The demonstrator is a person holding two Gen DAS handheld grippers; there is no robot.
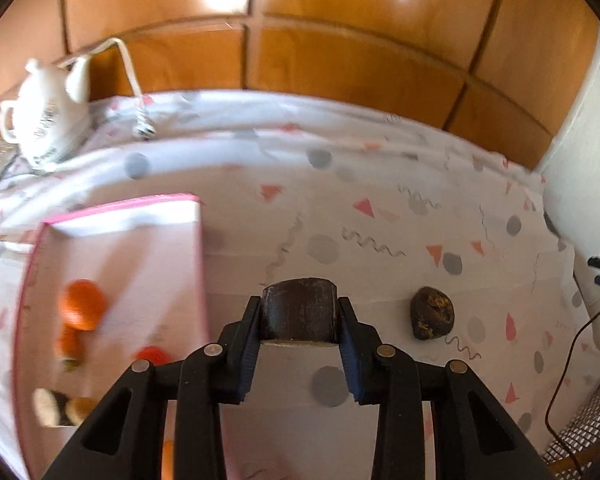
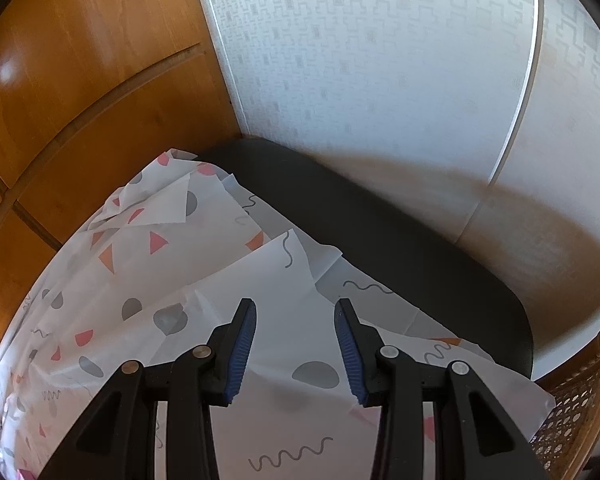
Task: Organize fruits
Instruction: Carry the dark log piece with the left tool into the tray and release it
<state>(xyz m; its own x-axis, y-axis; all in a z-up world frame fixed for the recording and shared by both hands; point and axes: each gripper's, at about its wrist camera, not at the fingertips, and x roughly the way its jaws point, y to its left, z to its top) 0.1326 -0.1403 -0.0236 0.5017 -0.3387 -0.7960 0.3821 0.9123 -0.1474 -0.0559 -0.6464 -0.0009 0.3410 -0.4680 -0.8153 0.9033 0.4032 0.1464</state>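
My left gripper (image 1: 299, 312) is shut on a dark brown rounded fruit piece (image 1: 299, 308), held above the patterned tablecloth (image 1: 380, 216). To its left lies a white box with a pink rim (image 1: 120, 216) holding an orange (image 1: 82, 304), a red fruit (image 1: 152, 354) and other blurred fruits. A dark wrinkled fruit (image 1: 432, 313) lies on the cloth to the right of the gripper. My right gripper (image 2: 295, 320) is open and empty above the cloth's far right end (image 2: 292, 392); no fruit shows in the right wrist view.
A white teapot (image 1: 46, 112) and a white cable (image 1: 132, 80) sit at the back left against the wooden panelling (image 1: 340, 60). A black cable (image 1: 568, 360) trails at the right. In the right wrist view, a bare black table edge (image 2: 360, 224) meets a white wall (image 2: 380, 60).
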